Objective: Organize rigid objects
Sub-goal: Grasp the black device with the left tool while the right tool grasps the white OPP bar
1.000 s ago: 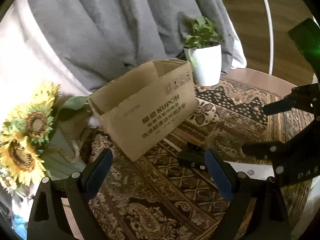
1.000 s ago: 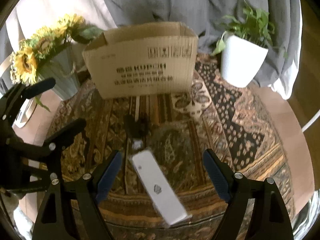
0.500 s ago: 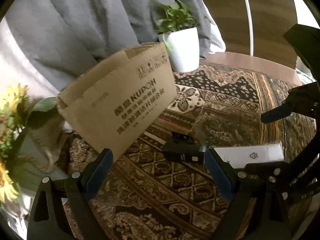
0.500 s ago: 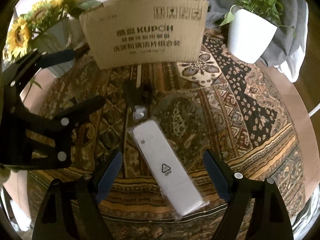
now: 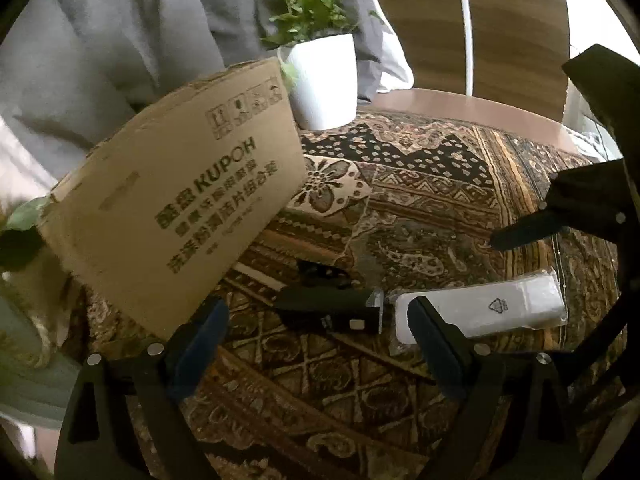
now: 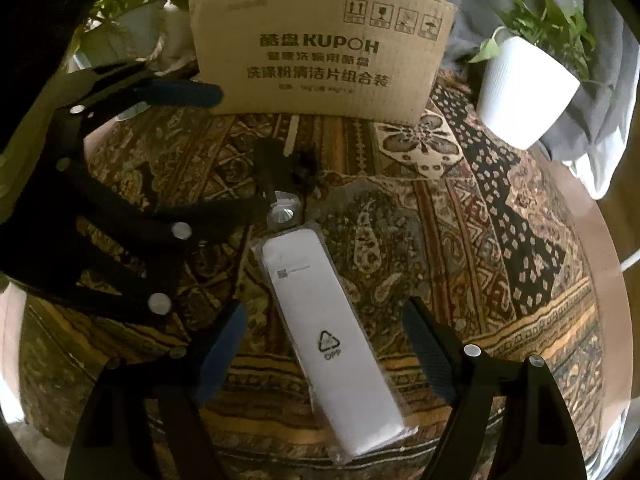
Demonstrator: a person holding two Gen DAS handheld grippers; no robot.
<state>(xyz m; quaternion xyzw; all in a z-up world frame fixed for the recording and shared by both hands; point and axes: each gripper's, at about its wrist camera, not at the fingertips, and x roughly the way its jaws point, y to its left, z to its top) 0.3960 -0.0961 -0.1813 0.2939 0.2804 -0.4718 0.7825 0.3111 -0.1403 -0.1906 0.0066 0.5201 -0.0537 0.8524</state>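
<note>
A white flat box in clear wrap (image 6: 332,344) lies on the patterned cloth, between the spread fingers of my right gripper (image 6: 324,344), which is open. Just beyond it lies a black device with a shiny metal end (image 6: 276,188). From the left wrist, that black device (image 5: 332,304) sits between the fingers of my open left gripper (image 5: 316,332), with the white box (image 5: 480,310) to its right. A brown cardboard box (image 5: 172,208) printed KUPOH stands behind; it shows as the cardboard box (image 6: 320,44) in the right wrist view. The left gripper's fingers (image 6: 176,94) reach in from the left.
A white pot with a green plant (image 5: 324,80) stands at the back right of the round table (image 5: 460,100). Sunflowers in a pale vase (image 6: 120,20) stand back left. A grey-clothed person (image 5: 120,40) is behind the box. The right gripper (image 5: 580,204) shows at right.
Both grippers have moved forward and down toward the table. The white box and black device now sit larger and closer between the fingers. Nothing has been grasped.
</note>
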